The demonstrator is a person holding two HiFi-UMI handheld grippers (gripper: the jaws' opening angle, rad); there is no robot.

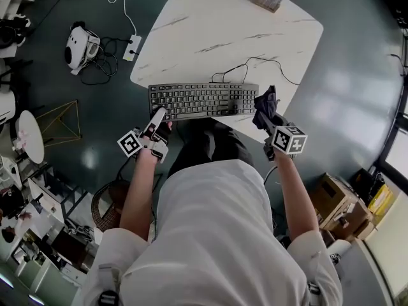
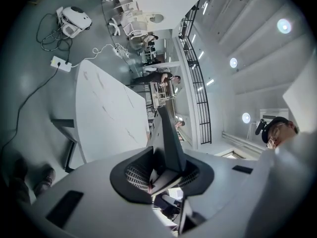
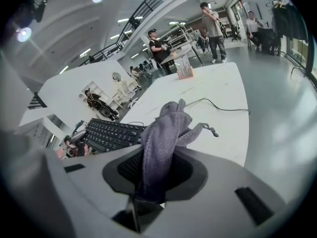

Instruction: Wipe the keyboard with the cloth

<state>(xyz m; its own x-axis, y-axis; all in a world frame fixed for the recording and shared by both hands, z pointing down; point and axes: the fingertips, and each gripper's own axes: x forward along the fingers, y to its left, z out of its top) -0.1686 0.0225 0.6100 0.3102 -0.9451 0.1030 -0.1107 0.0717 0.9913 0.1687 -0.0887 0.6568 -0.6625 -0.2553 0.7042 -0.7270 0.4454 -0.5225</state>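
Bare forearms (image 1: 137, 196) reach forward to either end of the keyboard (image 1: 203, 99), which sits at the near edge of the white surface (image 1: 223, 37). Held almost level, the left gripper (image 1: 157, 115) has its jaws pinched on the keyboard's near-left corner. The right gripper (image 1: 269, 118) tilts downward just off the keyboard's right end, its jaws clamped on the bunched grey cloth (image 1: 264, 106), which sticks out past them.
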